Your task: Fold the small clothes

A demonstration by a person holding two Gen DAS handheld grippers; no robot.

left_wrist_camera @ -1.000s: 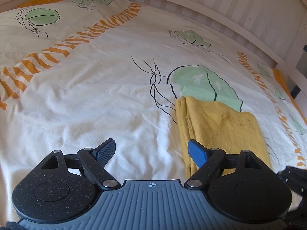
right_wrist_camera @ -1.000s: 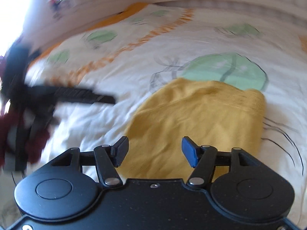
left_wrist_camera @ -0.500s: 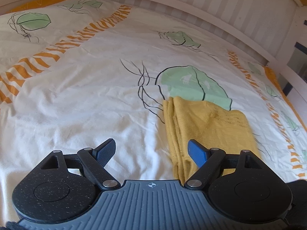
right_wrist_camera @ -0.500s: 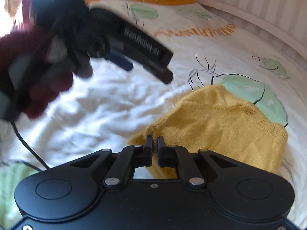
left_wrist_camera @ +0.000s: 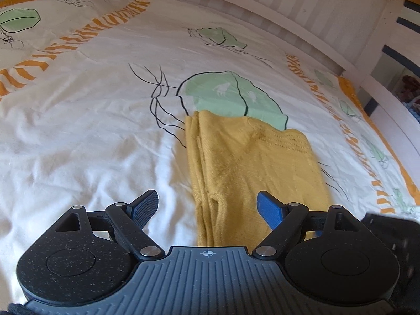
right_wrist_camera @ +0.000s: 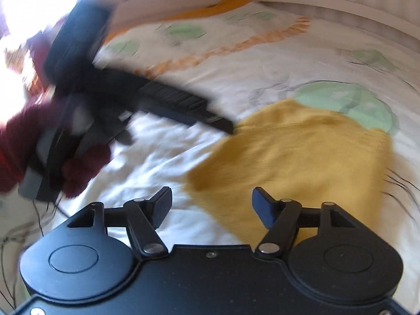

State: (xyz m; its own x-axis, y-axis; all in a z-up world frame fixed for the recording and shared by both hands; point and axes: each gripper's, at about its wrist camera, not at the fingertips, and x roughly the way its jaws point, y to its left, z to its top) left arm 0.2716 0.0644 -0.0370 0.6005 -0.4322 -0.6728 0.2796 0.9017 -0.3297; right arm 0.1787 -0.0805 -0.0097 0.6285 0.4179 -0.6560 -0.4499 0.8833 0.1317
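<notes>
The folded yellow top point(left_wrist_camera: 252, 162) lies flat on the bedsheet point(left_wrist_camera: 86, 136), at 12 o'clock of both claws. Left claw point(left_wrist_camera: 207, 207) gapes wide, empty. Right claw point(right_wrist_camera: 211, 206) has just sprung apart, gripping nothing

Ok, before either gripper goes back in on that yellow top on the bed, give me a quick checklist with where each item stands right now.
1. Yellow top lies folded flat on the bedspread: ok.
2. Left gripper open, nothing between its fingers: ok.
3. Right gripper open; its jaws have just been opening, and no cloth is pinched: ok.
4. Left folded edge of the top shows several stacked layers roughly aligned: ok.
5. Right wrist view sharp enough to aim by: not ok, it is motion-blurred.
6. Underside layers of the top smooth: cannot tell, hidden.
</notes>
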